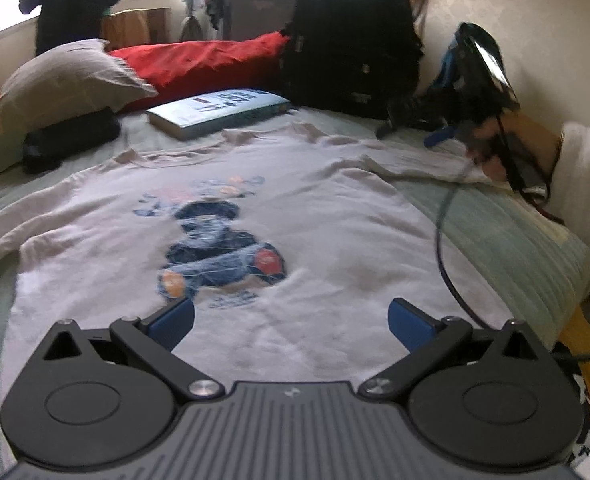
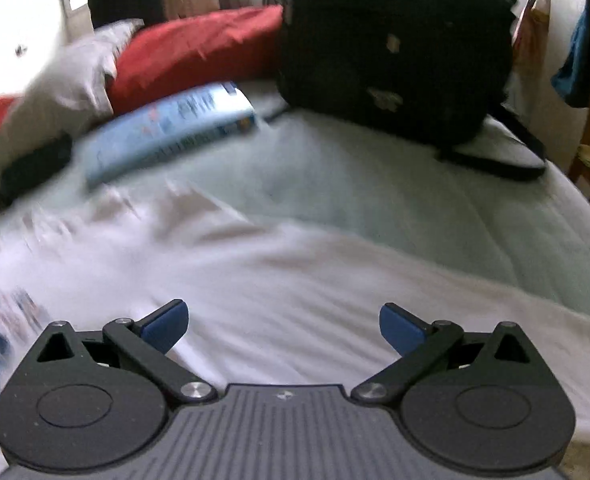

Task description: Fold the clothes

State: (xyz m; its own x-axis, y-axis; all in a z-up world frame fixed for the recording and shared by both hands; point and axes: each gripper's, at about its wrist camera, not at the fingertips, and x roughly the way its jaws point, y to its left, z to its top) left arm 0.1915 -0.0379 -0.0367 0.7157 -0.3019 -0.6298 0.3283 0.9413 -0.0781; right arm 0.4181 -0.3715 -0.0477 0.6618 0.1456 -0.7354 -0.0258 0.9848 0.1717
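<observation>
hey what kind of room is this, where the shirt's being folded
Most likely a bedroom: the white printed T-shirt lies on a pale green quilted bed, with a grey pillow and a red blanket behind it.

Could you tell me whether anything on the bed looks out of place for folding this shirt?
Yes: a brownish stain marks the white T-shirt right of its print, and a book lies just beyond the collar.

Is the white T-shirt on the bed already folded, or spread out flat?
Spread out. The T-shirt lies flat, print up, both sleeves extended on the bed.
</observation>
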